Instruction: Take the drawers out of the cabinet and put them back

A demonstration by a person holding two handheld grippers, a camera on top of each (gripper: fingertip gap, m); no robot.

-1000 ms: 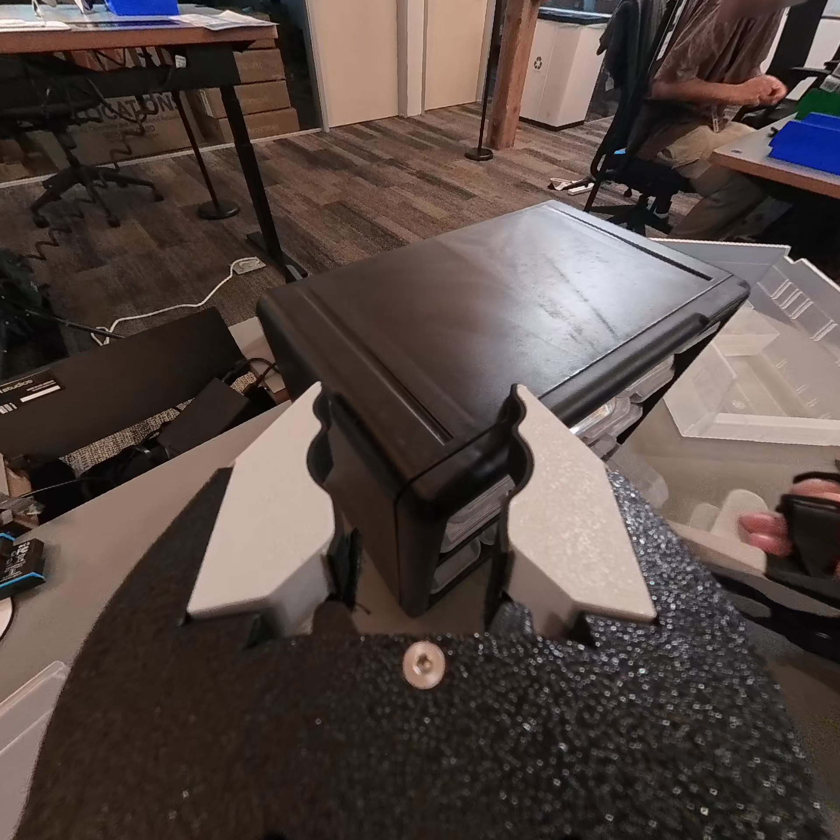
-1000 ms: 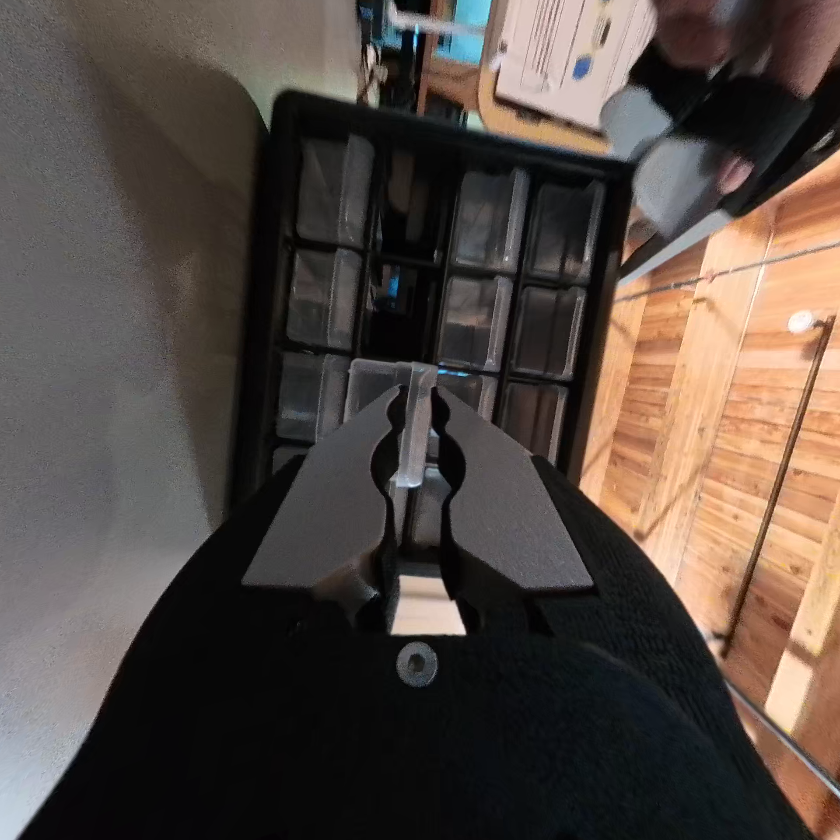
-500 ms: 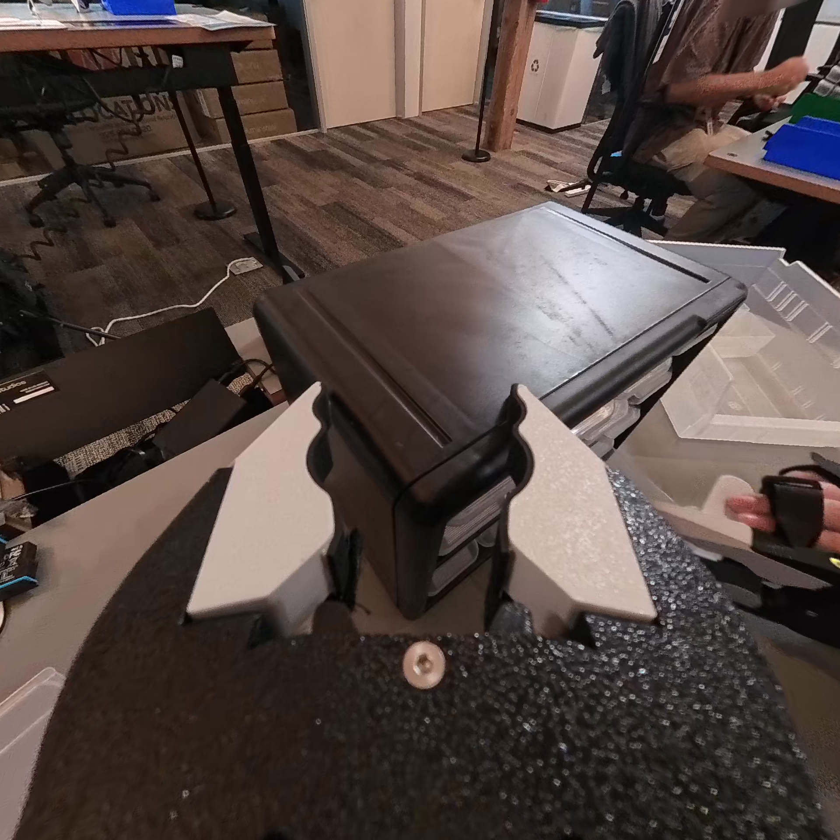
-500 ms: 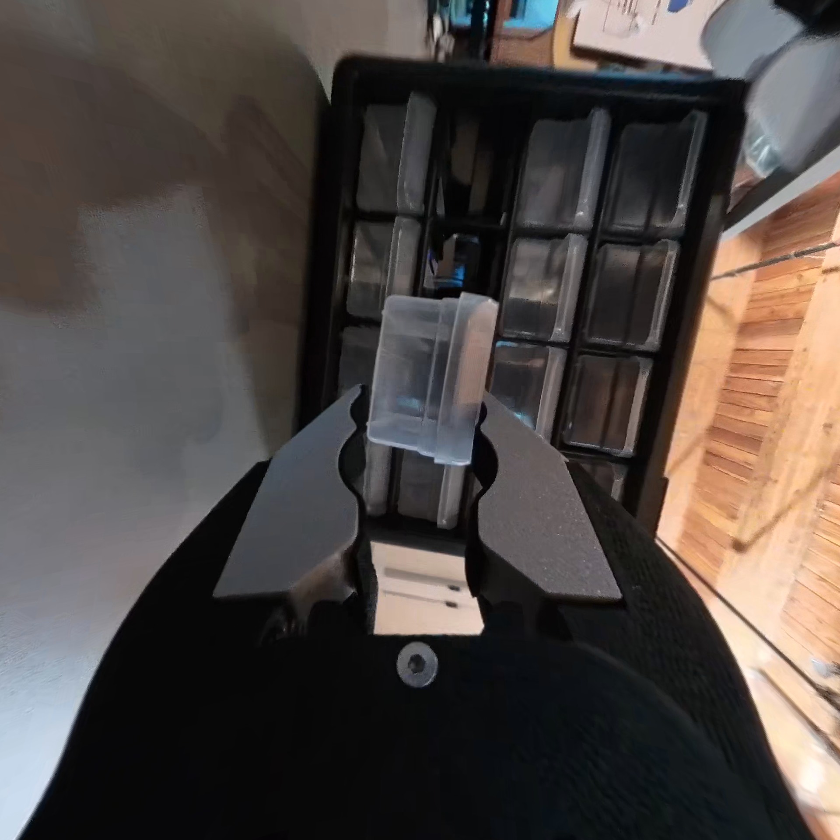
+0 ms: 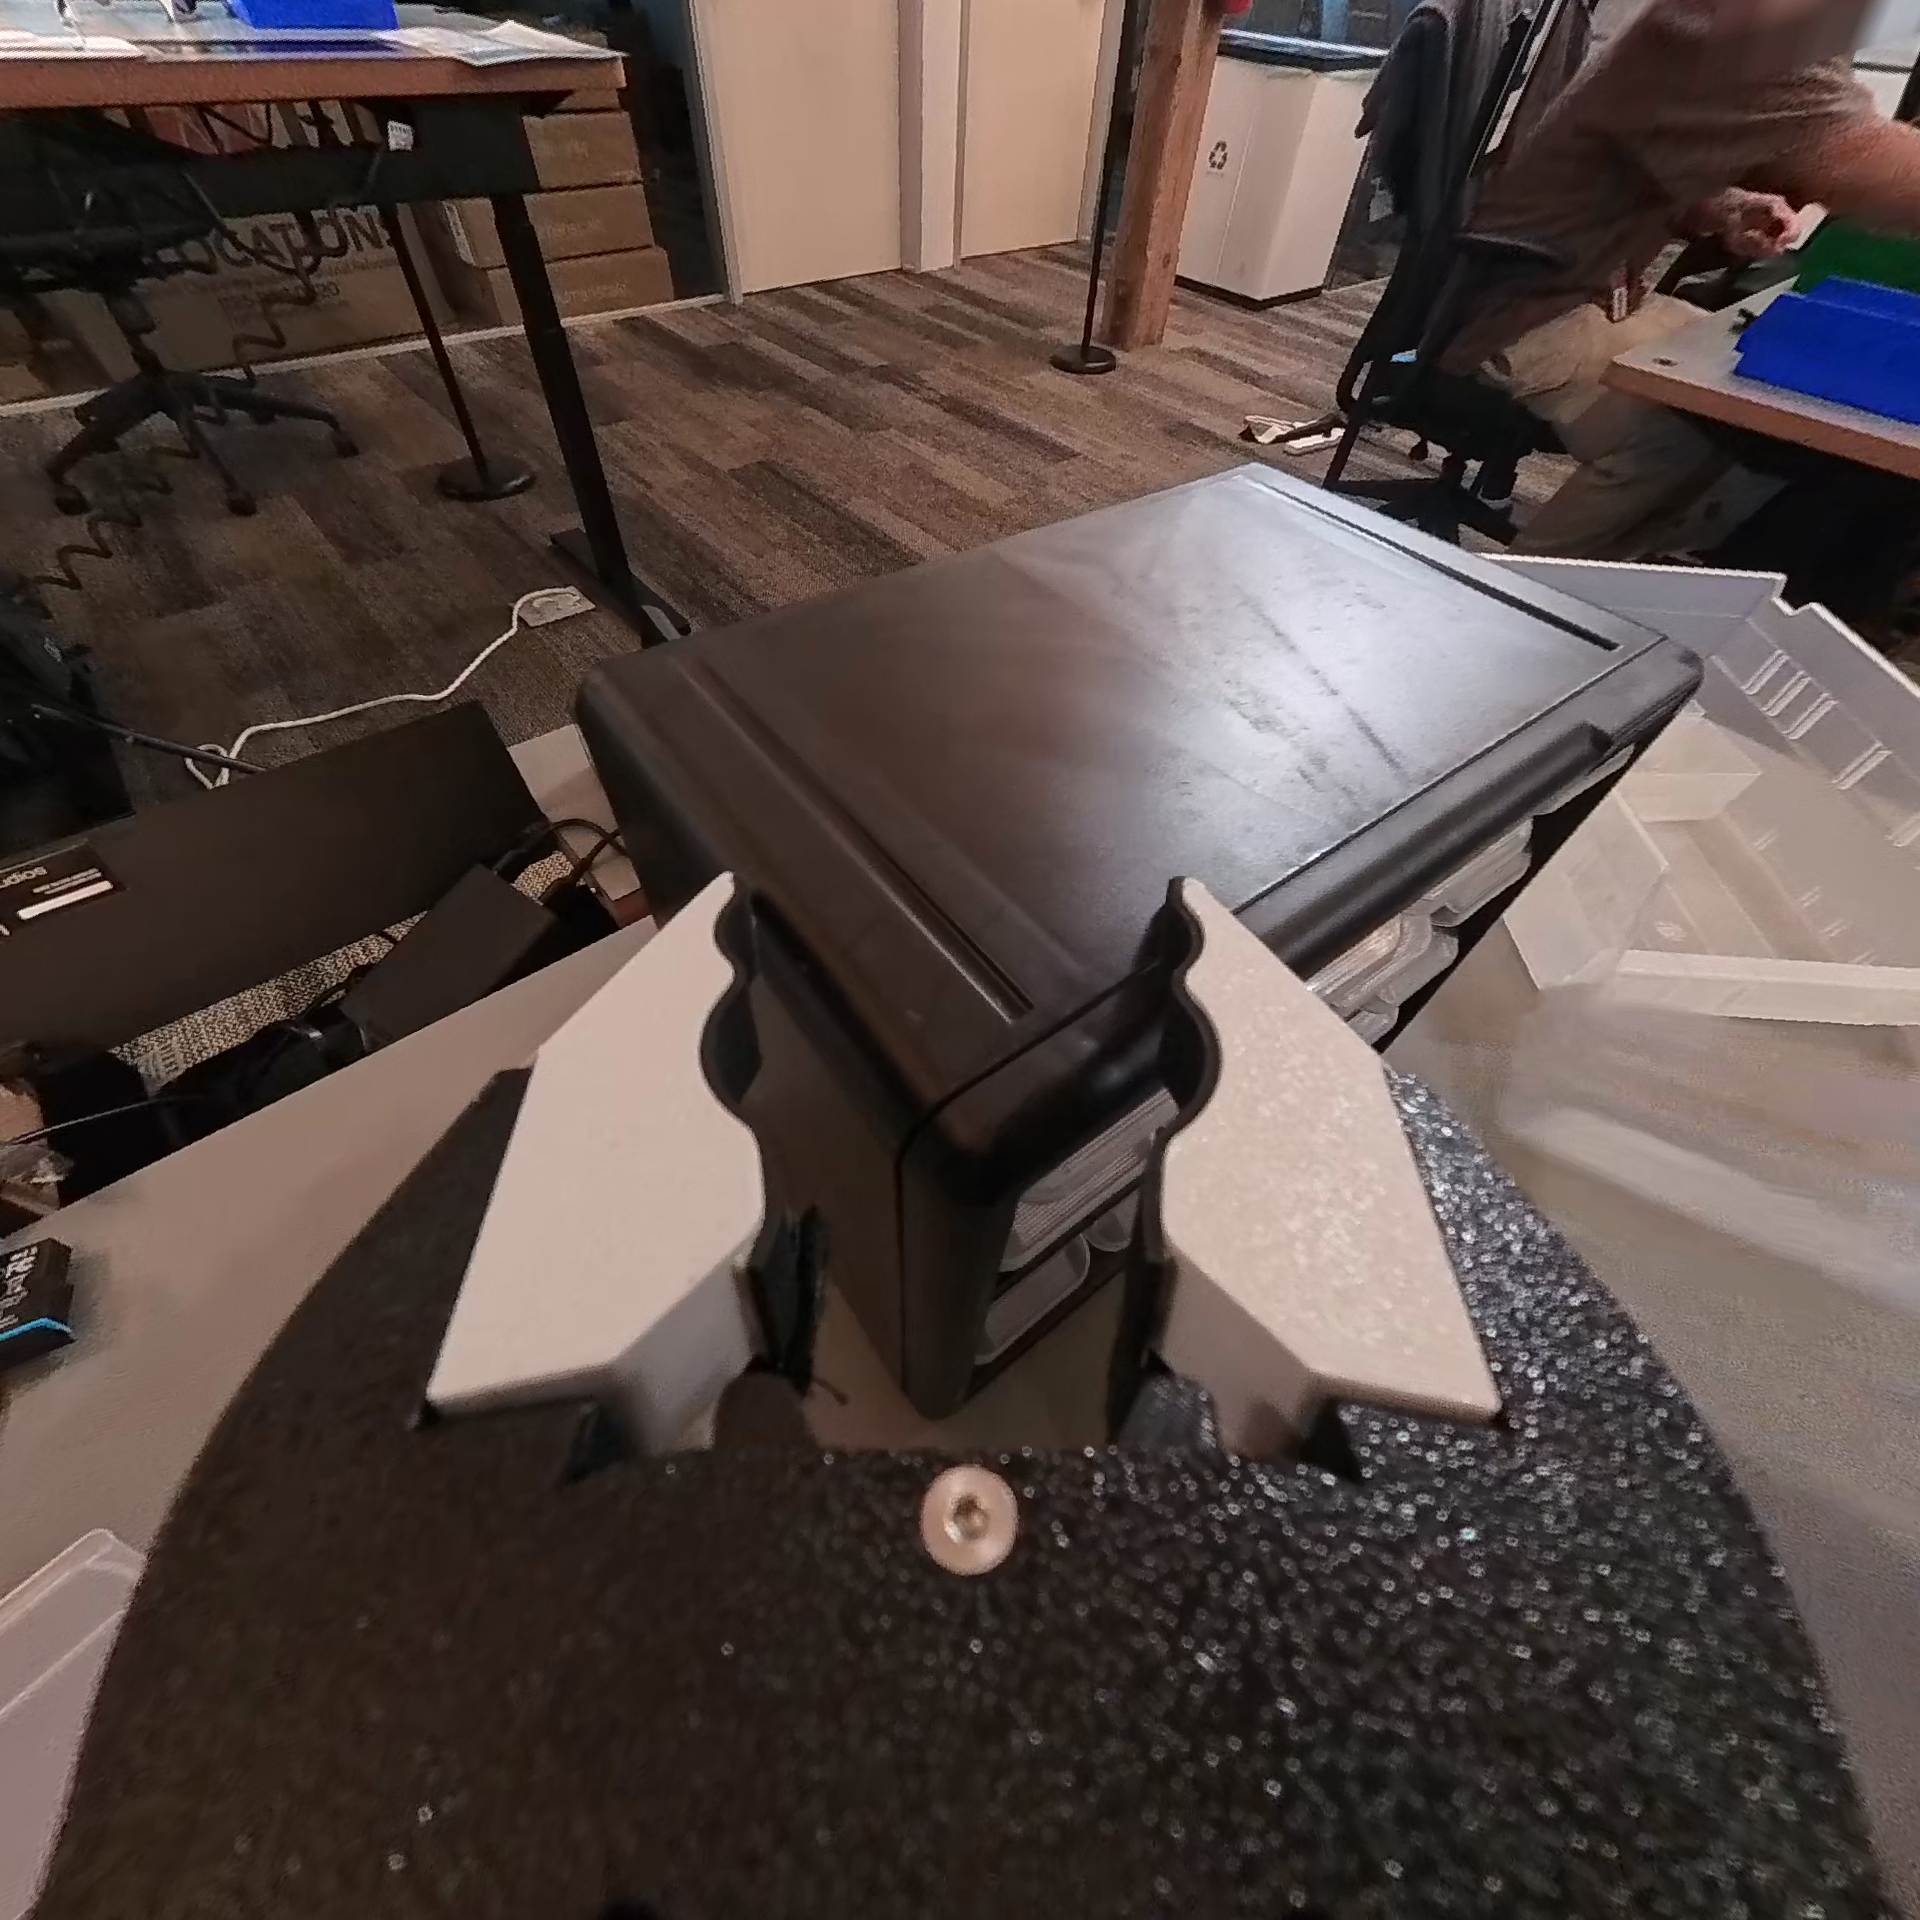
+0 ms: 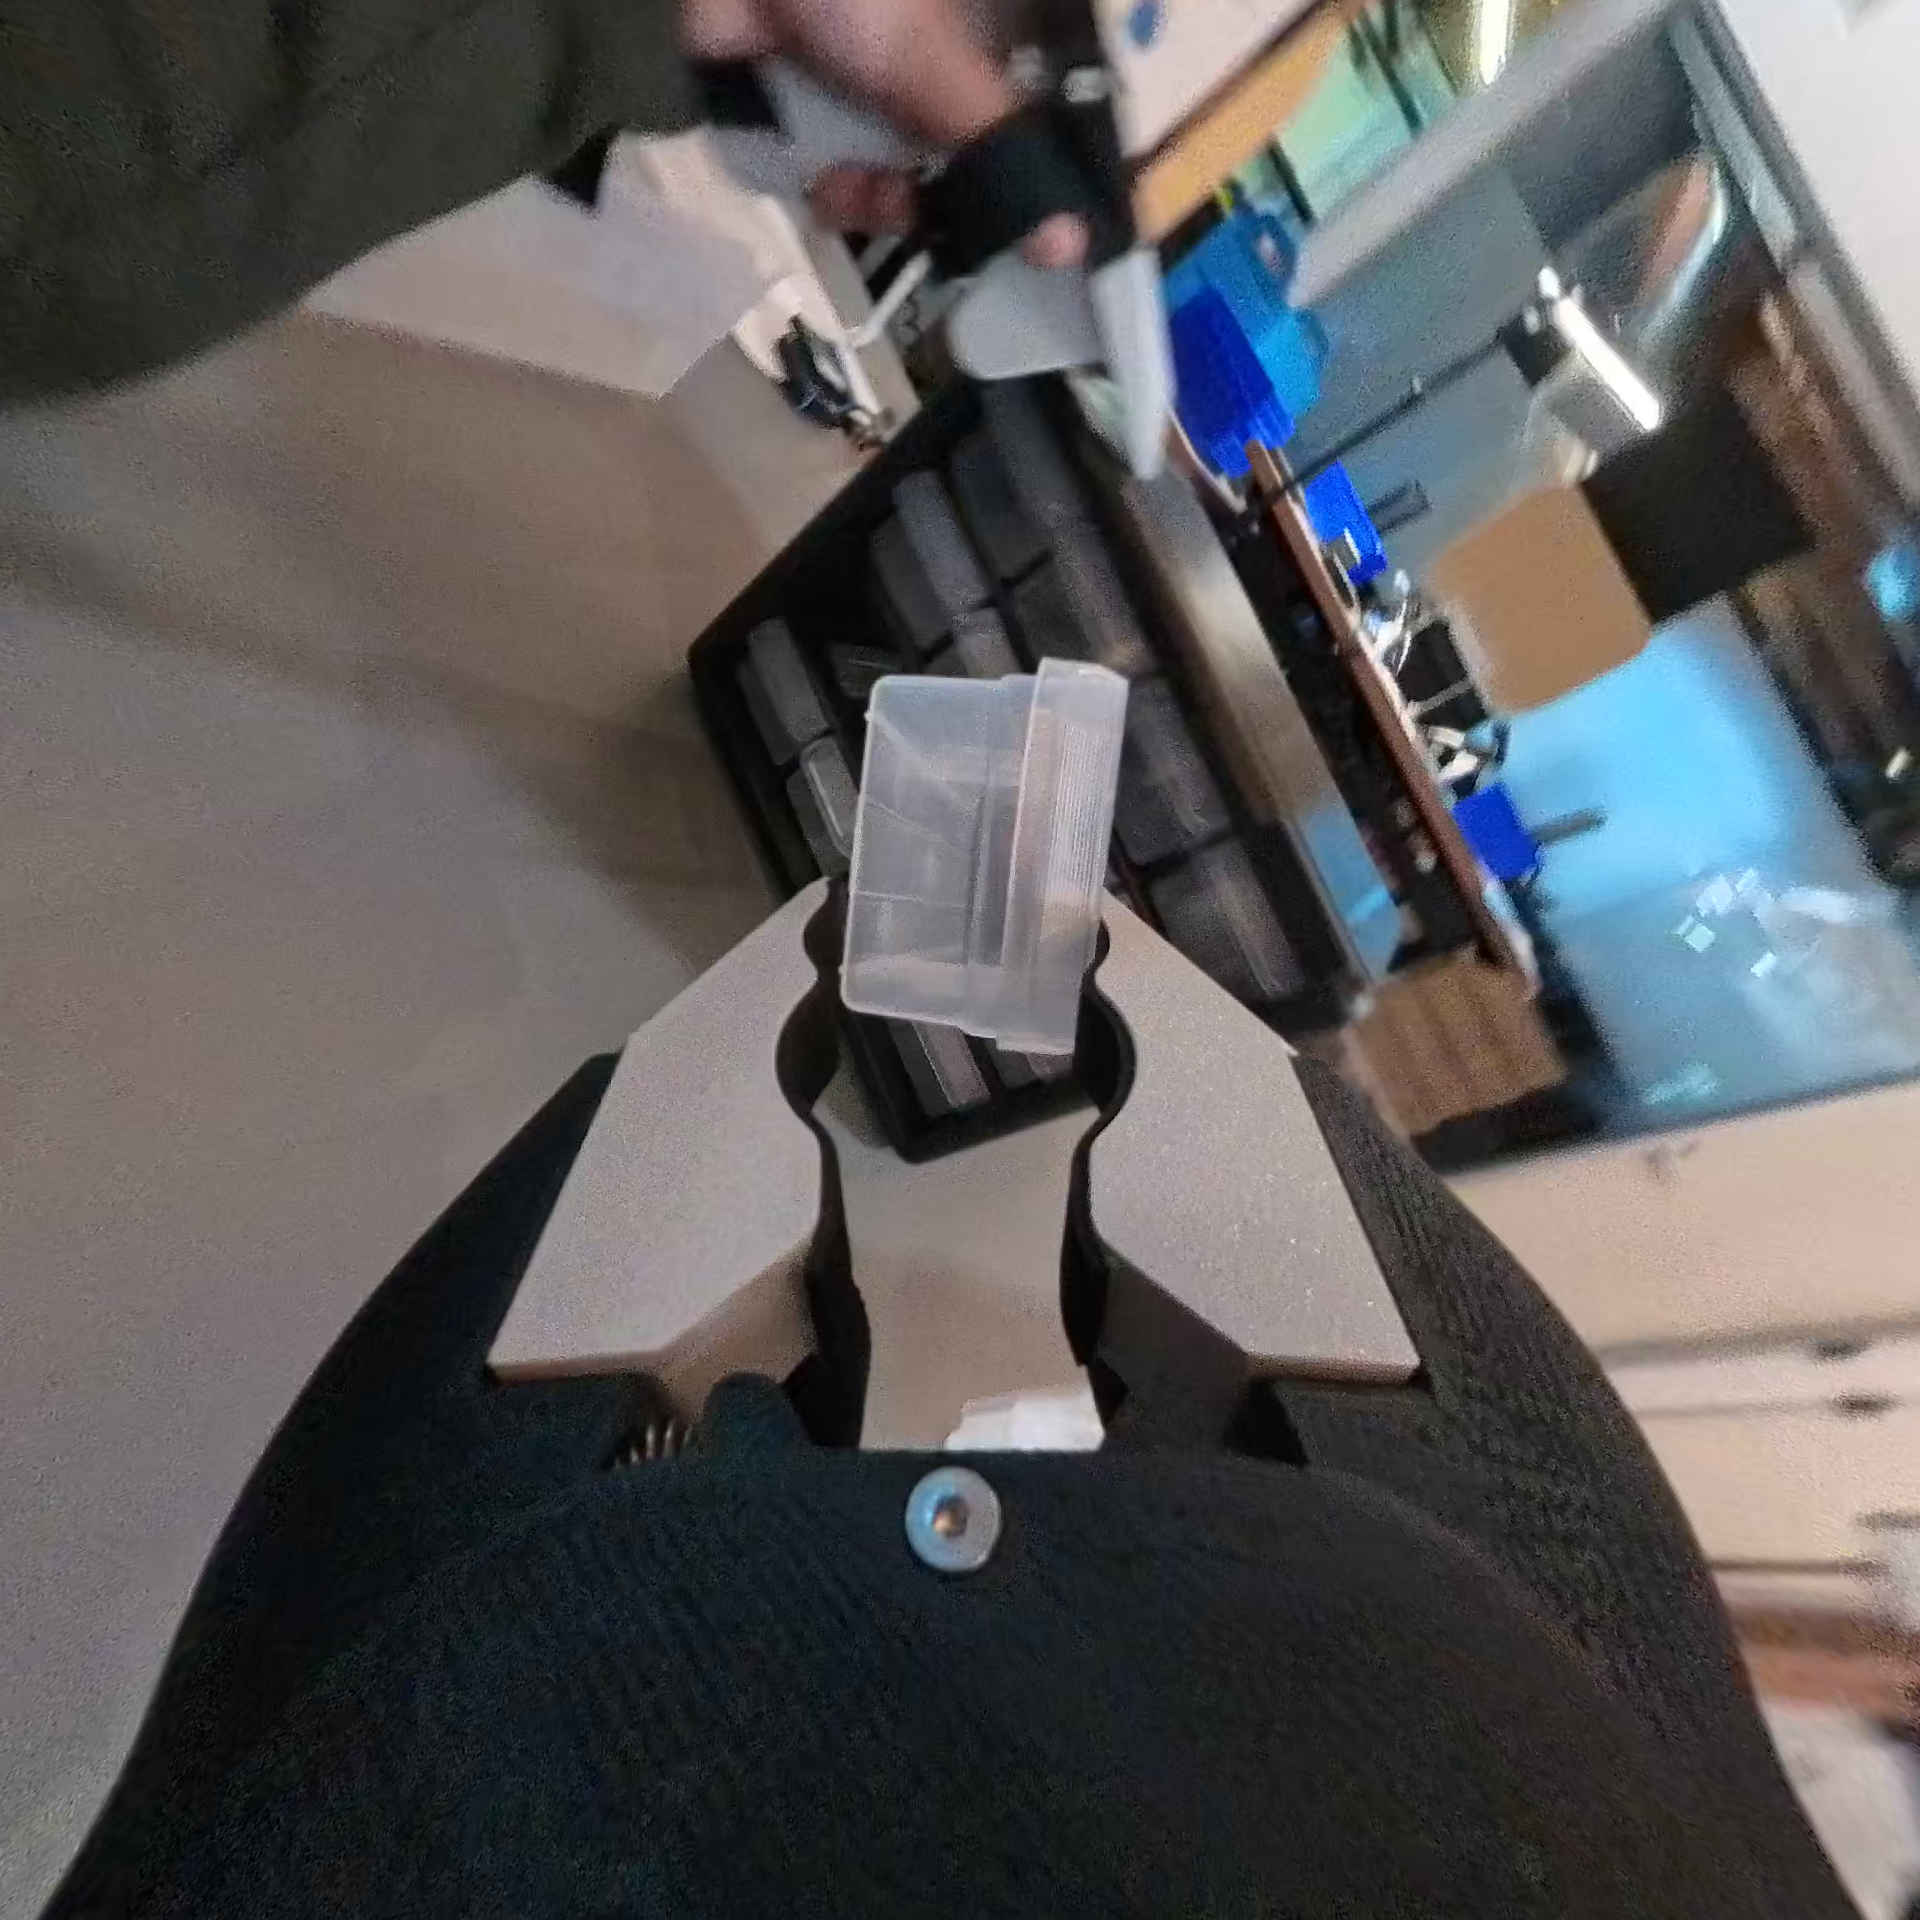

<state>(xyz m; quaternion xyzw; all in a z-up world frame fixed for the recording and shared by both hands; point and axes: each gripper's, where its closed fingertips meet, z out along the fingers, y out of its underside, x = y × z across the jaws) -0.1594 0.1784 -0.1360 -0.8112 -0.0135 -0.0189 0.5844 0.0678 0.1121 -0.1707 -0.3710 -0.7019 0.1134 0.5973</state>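
While it stands on the pale grey bench [image 5: 260,1195], the black plastic cabinet with small clear drawers [image 5: 1091,790] has its near top corner clamped between the two grey fingers of the left tongs [image 5: 961,987], one finger on the side wall and the other against the front edge. In the right wrist view the same cabinet [image 6: 1039,644] lies farther back, its front grid of drawers turned toward the camera, though blur hides which slots are filled. One small clear plastic drawer [image 6: 982,852] is out of the cabinet and held in the air in front of it, pinched at its lower end between the tips of the right tongs [image 6: 961,956], and it leans to the right. A large clear plastic bin [image 5: 1756,831] sits on the bench just right of the cabinet. Beyond the bench, a person [image 5: 1621,208] sits on a black office chair at another desk.
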